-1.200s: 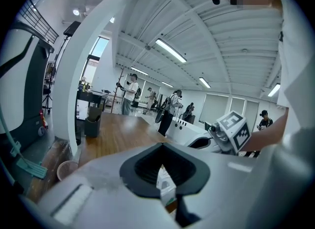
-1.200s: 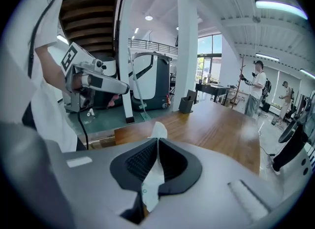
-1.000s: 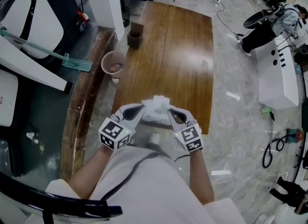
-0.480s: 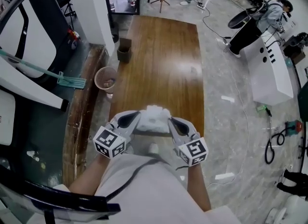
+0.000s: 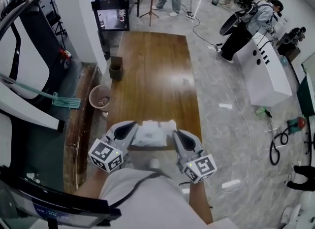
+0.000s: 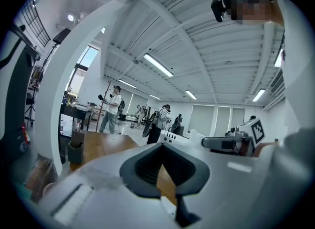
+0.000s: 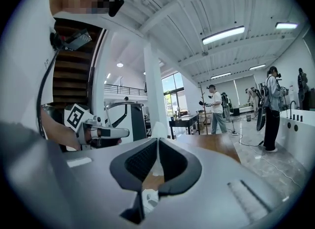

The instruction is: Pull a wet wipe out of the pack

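A white wet wipe pack point(image 5: 150, 135) hangs between my two grippers, above the near end of the wooden table point(image 5: 152, 75). My left gripper point(image 5: 134, 127) is shut on the pack's left edge. In the left gripper view its jaws point(image 6: 162, 148) meet at the tips. My right gripper point(image 5: 175, 135) is shut on a crumpled white wet wipe point(image 5: 167, 124) at the pack's right side. A thin white sheet point(image 7: 157, 126) stands pinched between the jaws of the right gripper point(image 7: 157, 142) in its own view. Where the wipe leaves the pack is hidden.
A brown bin point(image 5: 100, 97) and a small dark box point(image 5: 116, 69) stand off the table's left side, with a green mop point(image 5: 54, 100) beyond. A white machine point(image 5: 266, 70) and cables point(image 5: 278, 142) lie on the floor at right. People stand at the far end.
Both grippers have risen together with the white pack, off the table's near edge and closer to the person's body. Their grips look the same.
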A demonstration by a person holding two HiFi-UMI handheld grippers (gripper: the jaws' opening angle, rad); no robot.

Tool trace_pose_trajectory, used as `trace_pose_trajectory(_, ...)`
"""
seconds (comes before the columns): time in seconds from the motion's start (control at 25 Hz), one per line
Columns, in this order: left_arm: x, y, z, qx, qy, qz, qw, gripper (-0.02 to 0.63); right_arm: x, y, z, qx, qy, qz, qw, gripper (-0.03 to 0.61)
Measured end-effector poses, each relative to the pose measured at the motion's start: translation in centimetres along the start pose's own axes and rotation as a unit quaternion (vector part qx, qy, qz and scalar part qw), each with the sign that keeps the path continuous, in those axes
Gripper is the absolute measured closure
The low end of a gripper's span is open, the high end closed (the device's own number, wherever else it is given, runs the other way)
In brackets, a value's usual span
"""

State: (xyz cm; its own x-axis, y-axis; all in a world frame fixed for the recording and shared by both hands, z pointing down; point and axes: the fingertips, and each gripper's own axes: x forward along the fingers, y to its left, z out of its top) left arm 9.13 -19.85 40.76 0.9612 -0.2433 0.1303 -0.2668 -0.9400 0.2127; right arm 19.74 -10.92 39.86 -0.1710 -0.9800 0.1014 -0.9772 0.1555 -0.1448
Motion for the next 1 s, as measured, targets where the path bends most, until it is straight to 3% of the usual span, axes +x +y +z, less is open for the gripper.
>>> trace_pose_trajectory(0.32, 1.1, -0.8, 0.9, 0.008, -0.009, -0.019, 0.9997, 0.608, -1.4, -0.5, 0.4, 0.0, -0.01, -0.025, 1.0, 0.56)
trace_pose_trajectory(1.0, 1.1, -0.7, 0.5, 0.0, -0.004, -0.017, 0.9998, 0.609, -0.7, -0.3, -0.3, -0.005, 0.007, -0.015, 1.0, 0.561)
